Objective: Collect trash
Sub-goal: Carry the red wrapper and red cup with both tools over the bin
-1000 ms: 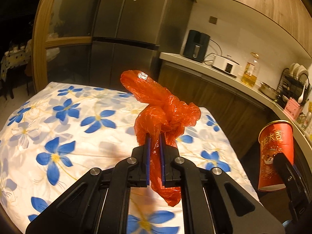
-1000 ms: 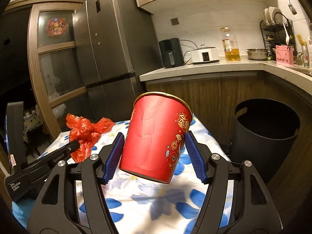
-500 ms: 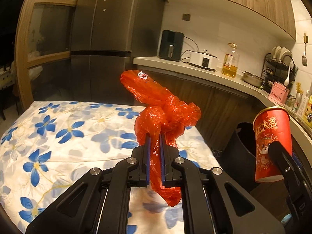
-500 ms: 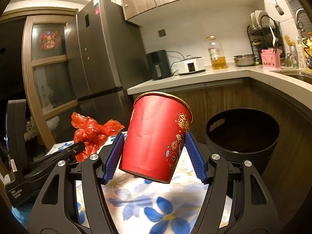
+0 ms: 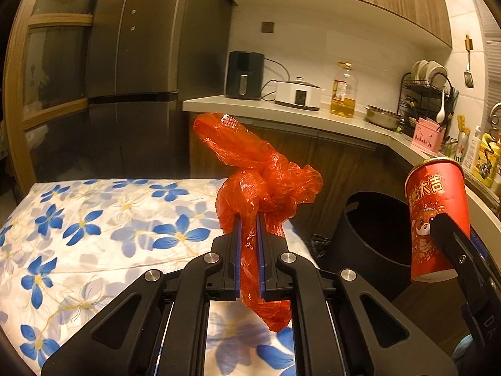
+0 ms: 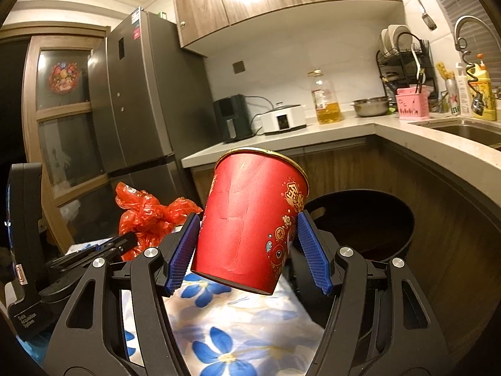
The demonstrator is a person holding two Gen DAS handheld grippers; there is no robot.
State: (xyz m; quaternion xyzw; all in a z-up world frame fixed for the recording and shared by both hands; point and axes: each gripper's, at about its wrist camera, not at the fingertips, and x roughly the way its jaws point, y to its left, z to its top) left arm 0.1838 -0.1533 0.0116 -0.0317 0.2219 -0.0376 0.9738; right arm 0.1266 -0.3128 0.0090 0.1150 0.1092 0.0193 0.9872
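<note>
Writing on cup: the red paper cup (image 5: 436,222) carries gold Chinese characters, "大吉" readable in the left wrist view, above a cartoon animal; in the right wrist view a gold character and coin-like motifs show on its side.
Other writing: small white lettering on the left hand-held gripper body at 8 o'clock in the right wrist view, too small to read surely; a green can (image 6: 454,101) by the sink shows white letters, only partly visible.
Left hand-held gripper (image 5: 249,235): clenched on the orange plastic bag (image 5: 260,181), blue pads pressing a thin fold between them.
Bag position: crumpled bulk rises toward 12 o'clock from the fingertips; a tail hangs down toward 6 o'clock between the fingers. It is held in the air above the floral cloth (image 5: 94,228).
Right hand-held gripper (image 6: 249,250): grasping the red paper cup (image 6: 250,222), blue ridged pads on either flank of its lower half.
Cup position: tilted, mouth toward 1 o'clock, base toward 6 o'clock, off the cloth.
Bin: the black trash bin (image 6: 369,216) stands open at 3 o'clock of the cup, behind it, under the bench (image 6: 422,138) edge.
Bag relative to cup: at 9 o'clock in the right wrist view, apart from it.
</note>
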